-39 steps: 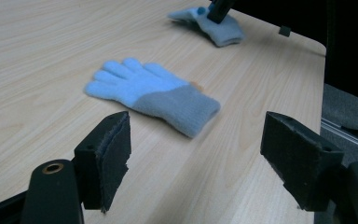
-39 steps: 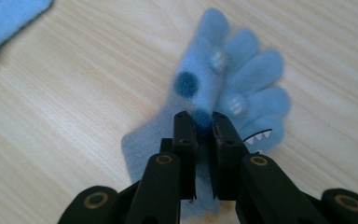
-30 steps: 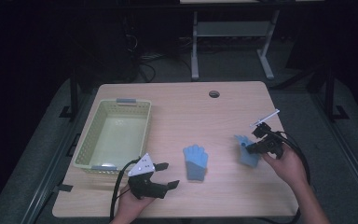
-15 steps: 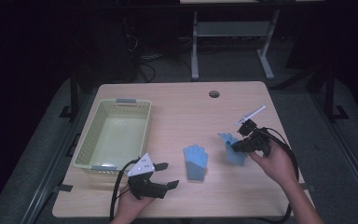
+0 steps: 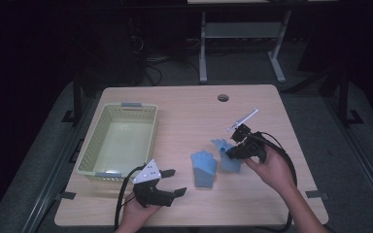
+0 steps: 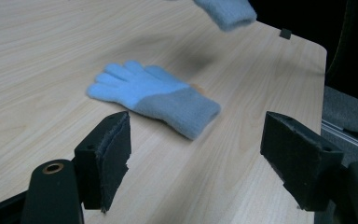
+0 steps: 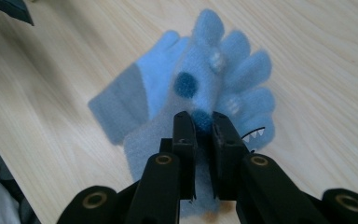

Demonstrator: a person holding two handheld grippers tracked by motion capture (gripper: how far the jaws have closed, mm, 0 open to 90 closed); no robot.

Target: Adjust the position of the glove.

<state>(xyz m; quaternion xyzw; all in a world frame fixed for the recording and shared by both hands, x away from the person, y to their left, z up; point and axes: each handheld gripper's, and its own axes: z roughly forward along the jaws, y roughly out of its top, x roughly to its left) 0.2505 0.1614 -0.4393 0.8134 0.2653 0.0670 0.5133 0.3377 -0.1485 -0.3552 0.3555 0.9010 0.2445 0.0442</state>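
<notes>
Table (image 5: 184, 107): light wood-grain top with a round cable hole (image 5: 223, 97) near its far edge.
Basket (image 5: 118, 141): pale green, on the table, well left of the hole.
Flat glove (image 5: 204, 167): blue, on the table just right of the basket.

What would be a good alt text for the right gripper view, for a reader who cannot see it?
The right claw is shut on a fuzzy blue glove with dark blue spots, holding it above the wooden table. A second blue glove with a grey cuff lies flat on the table beneath it.
</notes>
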